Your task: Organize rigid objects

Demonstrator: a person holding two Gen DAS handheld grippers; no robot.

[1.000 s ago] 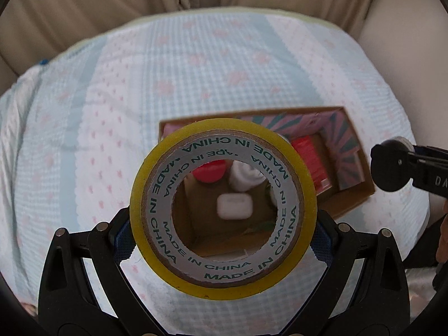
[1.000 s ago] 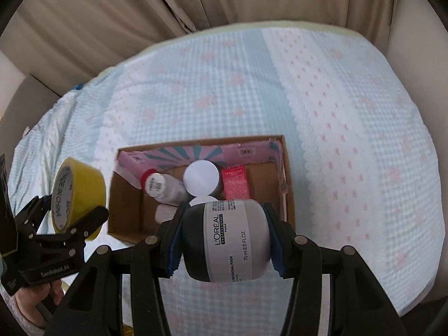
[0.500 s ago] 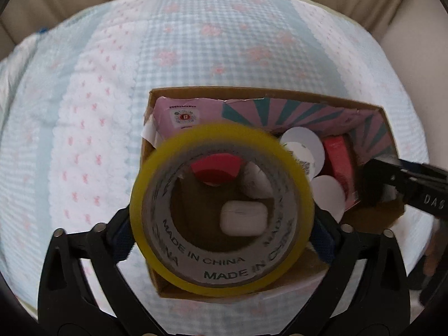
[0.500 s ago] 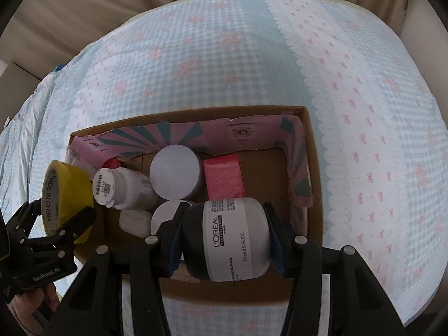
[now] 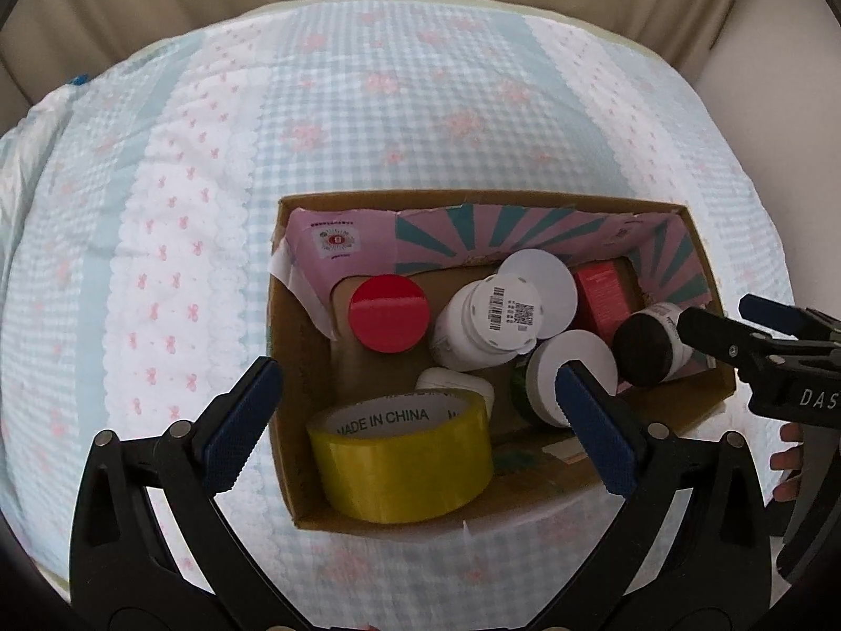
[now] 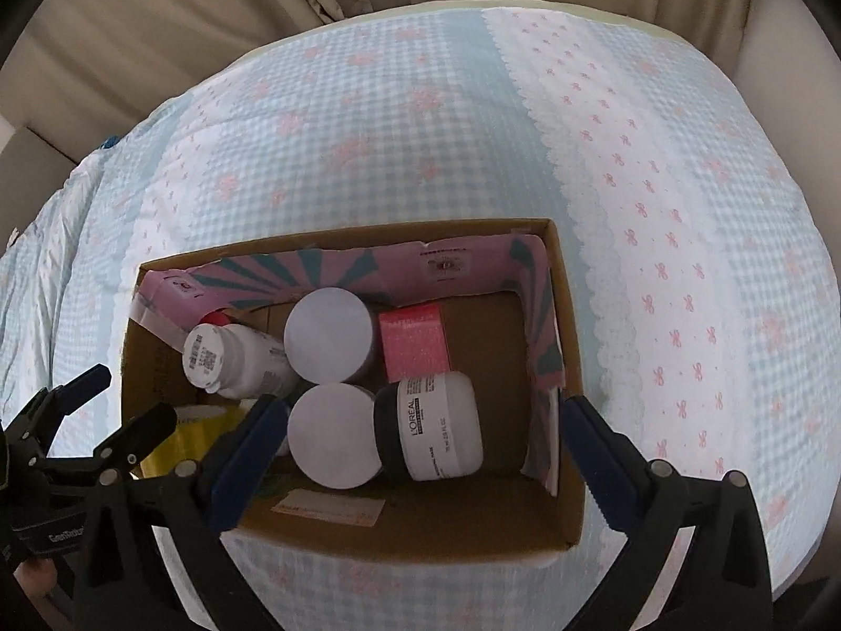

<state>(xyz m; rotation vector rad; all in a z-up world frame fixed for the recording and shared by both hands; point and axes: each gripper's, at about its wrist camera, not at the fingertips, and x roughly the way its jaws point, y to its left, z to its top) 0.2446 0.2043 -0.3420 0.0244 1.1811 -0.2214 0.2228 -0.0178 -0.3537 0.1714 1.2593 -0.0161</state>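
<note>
Both grippers pointed steeply down over the cardboard box [image 5: 294, 420]. The left gripper [image 5: 418, 410] stood apart, empty, the yellow tape roll [image 5: 402, 457] lying in the box's lower left corner. The right gripper [image 6: 420, 452], jaws just opened, stood wide around the L'Oreal jar [image 6: 436, 434] lying inside.

Yellow roll of adhesive tape [image 5: 402, 460] lying in the cardboard box: inner white core reads "MADE IN CHINA". Grey-and-black round jar [image 6: 433, 434] lying on its side: white label reads "L'OREAL", smaller print unreadable. Black right tool [image 5: 736, 336] body shows "DAS", cut off. Black left tool [image 6: 100, 410] body: "GenRobot".
</note>
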